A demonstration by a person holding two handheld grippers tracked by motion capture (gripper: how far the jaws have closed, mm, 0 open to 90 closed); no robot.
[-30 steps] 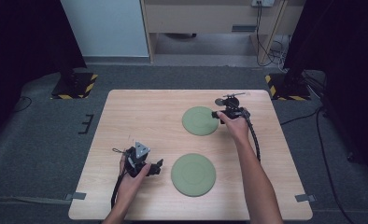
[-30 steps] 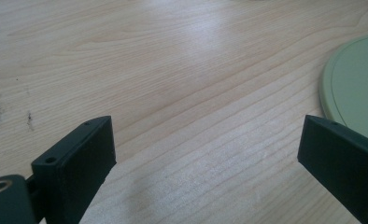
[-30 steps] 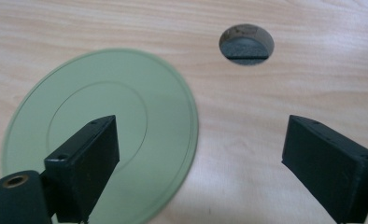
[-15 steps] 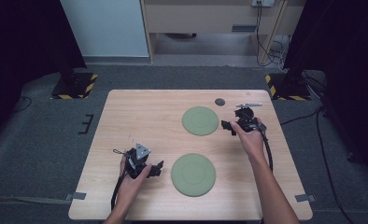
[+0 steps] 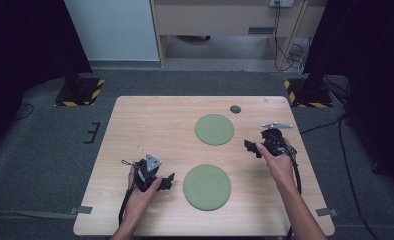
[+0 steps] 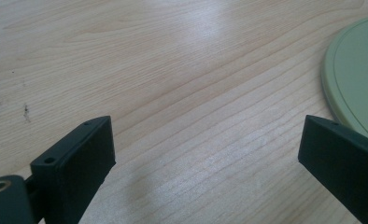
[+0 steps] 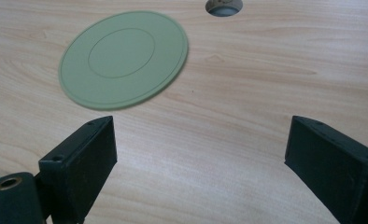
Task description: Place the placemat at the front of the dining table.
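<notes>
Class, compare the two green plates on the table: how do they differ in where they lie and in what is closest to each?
The far plate lies toward the table's back edge, close to the small round hole; the near plate lies toward the person's edge. The right gripper is beside the far plate, the left gripper beside the near plate; neither touches its plate. Both plates are round, green, flat and bare.

right claw [image 5: 254, 146] pulls back from far plate [image 5: 214, 129] | now hovers open over tabletop [image 5: 150, 125] near right edge
</notes>
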